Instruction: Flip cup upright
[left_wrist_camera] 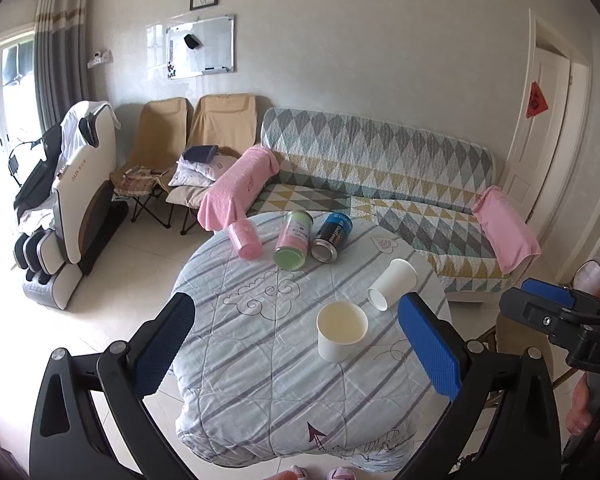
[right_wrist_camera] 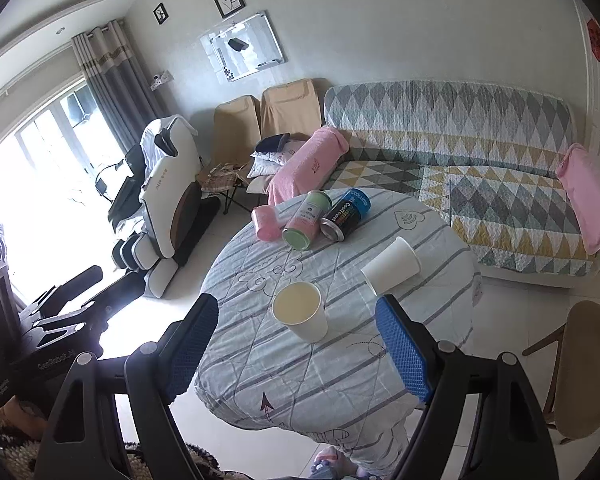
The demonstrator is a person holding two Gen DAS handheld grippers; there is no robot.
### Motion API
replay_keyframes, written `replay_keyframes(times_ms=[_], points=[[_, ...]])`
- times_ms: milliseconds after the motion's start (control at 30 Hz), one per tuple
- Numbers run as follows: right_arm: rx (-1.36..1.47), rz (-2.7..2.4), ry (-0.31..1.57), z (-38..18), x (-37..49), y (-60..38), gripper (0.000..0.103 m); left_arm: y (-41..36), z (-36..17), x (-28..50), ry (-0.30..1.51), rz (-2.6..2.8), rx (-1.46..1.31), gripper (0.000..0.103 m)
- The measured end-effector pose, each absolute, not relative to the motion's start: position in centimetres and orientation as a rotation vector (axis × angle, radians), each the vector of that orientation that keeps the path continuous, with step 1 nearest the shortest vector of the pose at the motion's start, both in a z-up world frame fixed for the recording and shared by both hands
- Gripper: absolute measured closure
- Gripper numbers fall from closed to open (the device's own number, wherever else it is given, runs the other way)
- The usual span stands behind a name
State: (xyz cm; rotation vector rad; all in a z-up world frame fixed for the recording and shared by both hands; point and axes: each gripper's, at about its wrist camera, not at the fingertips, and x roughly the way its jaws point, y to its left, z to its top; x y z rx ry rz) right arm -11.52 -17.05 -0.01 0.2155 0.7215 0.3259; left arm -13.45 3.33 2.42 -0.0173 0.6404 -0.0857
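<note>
A white paper cup (left_wrist_camera: 341, 330) (right_wrist_camera: 301, 312) stands upright on the round table, mouth up. A second white paper cup (left_wrist_camera: 392, 284) (right_wrist_camera: 391, 266) lies on its side behind and to the right of it. My left gripper (left_wrist_camera: 296, 344) is open and empty, above the table's near edge, with the upright cup between its blue pads. My right gripper (right_wrist_camera: 296, 344) is open and empty, also held in front of the upright cup. It shows at the right edge of the left wrist view (left_wrist_camera: 560, 312).
The table wears a striped quilted cloth (left_wrist_camera: 268, 360) (right_wrist_camera: 340, 380). At its far side lie a pink cup (left_wrist_camera: 244, 239), a green-lidded canister (left_wrist_camera: 294, 246) and a dark can (left_wrist_camera: 332, 236). A patterned sofa (left_wrist_camera: 380, 168), folding chairs and a massage chair (left_wrist_camera: 72, 200) stand behind. A wooden chair (right_wrist_camera: 588, 364) is right.
</note>
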Motion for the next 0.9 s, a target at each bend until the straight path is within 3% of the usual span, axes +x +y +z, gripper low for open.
replay_keyframes(times_ms=[900], points=[[0.237,0.316,0.717,-0.04,-11.39,-17.26,0.021,3.18,3.13,-13.00,0.620,-0.085,-0.007,0.000]])
